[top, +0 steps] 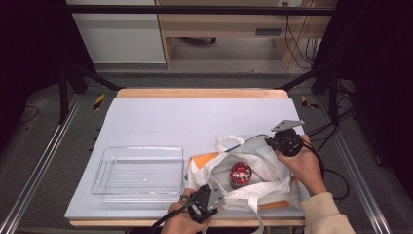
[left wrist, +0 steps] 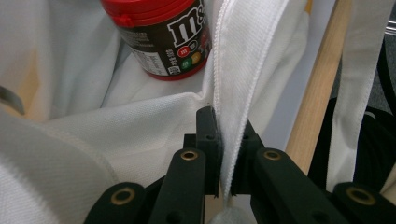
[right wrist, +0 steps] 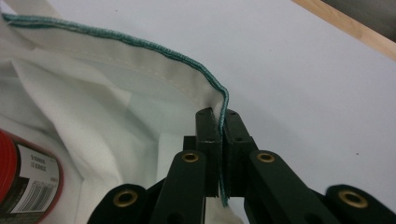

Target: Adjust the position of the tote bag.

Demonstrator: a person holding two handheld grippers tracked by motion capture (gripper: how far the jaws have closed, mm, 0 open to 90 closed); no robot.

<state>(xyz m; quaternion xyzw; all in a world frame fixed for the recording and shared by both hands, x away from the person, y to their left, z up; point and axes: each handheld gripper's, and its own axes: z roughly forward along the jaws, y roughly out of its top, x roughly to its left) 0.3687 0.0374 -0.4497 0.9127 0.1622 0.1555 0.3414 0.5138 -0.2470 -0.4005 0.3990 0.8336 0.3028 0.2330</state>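
At the near edge of the desk (top: 146,109), the left hand-held gripper (top: 210,199) is clamped on the near rim of a white tote bag (top: 263,161); in the left gripper view its jaws pinch a doubled fold of the hemmed cloth (left wrist: 233,93) between them. The bag lies at the right of the desk, close to the person, with its mouth pulled wide. Inside it, resting on the bottom cloth, is a candy jar (top: 240,174) with a red lid and a dark label. Across the opening, the right hand-held gripper (top: 285,142) is likewise closed on the far rim – its view shows the jaws tight on the green-stitched edge (right wrist: 223,100).

The bag is soft and limp, so it will sag and fold wherever it is not held; the hems are the firmest places to grip, and both jaws already have them. The jar looks rigid, smooth and fairly light – probably best taken round its body, below the lid.

To the left, a clear plastic tray (top: 104,168) sits well apart from the bag.
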